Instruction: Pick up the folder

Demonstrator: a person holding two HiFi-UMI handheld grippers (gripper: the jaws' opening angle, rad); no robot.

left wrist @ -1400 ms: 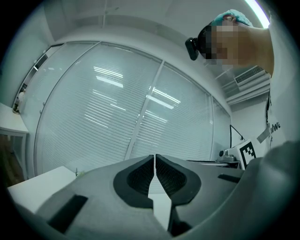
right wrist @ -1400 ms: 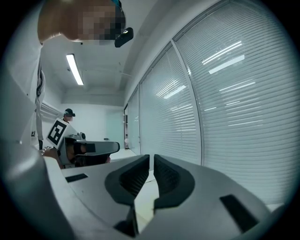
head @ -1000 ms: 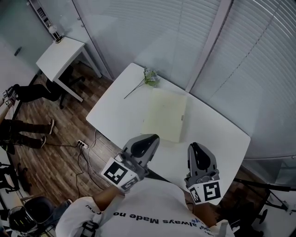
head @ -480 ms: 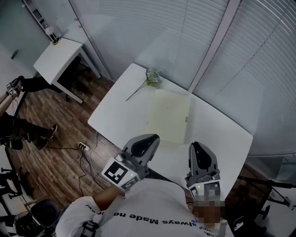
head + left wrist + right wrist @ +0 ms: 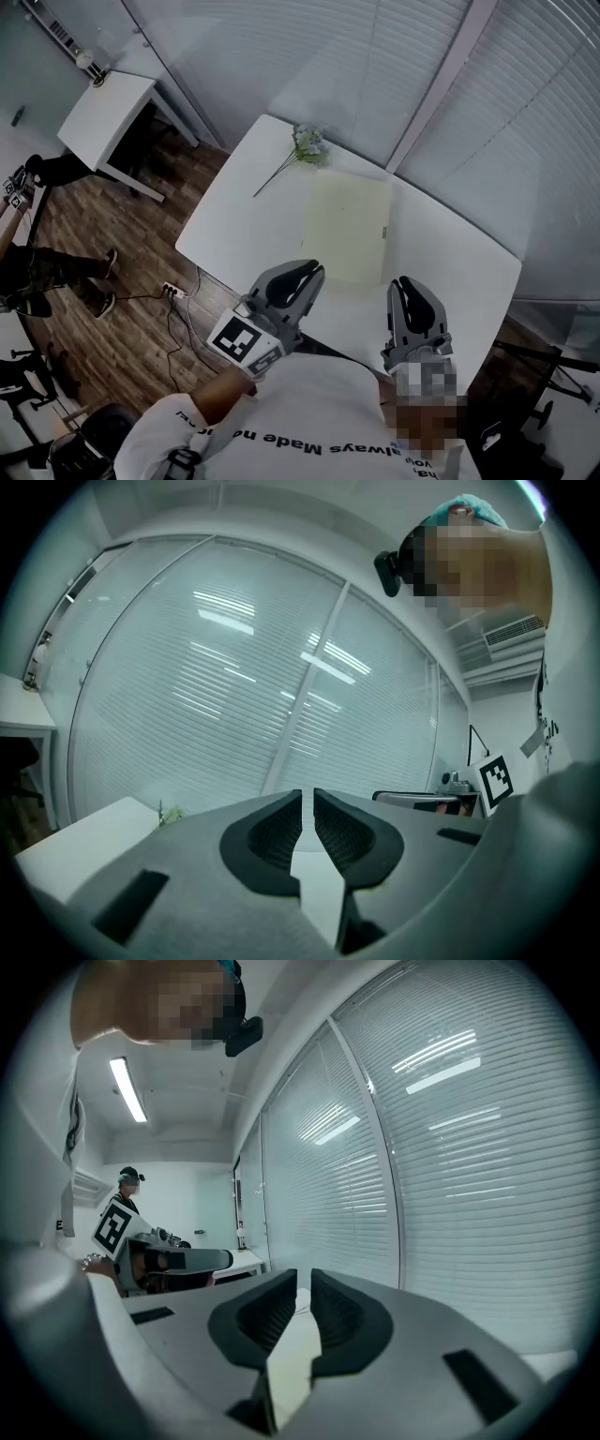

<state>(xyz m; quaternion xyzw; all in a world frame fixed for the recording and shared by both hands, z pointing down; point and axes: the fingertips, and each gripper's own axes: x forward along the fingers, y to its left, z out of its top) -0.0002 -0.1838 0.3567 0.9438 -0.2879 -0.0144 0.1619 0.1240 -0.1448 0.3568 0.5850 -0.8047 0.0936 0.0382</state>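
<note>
A pale yellow-green folder point(image 5: 347, 225) lies flat on the white table point(image 5: 234, 234), its long side pointing away from me. My left gripper point(image 5: 305, 270) hovers over the table's near edge, just short of the folder's near left corner, shut and empty. My right gripper point(image 5: 409, 283) is held beside it, to the right of the folder's near end, also shut with nothing in it. In the left gripper view the jaws point(image 5: 307, 803) meet with only a slit between them. The right gripper view shows its pads point(image 5: 304, 1288) together in the same way.
A flower sprig point(image 5: 305, 150) lies on the table beyond the folder's far left corner. Window blinds close off the far side. A small white desk point(image 5: 103, 112) stands at the upper left, with cables and a power strip point(image 5: 169, 291) on the wooden floor.
Both grippers have edged forward and a little lower toward the table's near edge. Both stay shut. The folder has not moved on the table.
</note>
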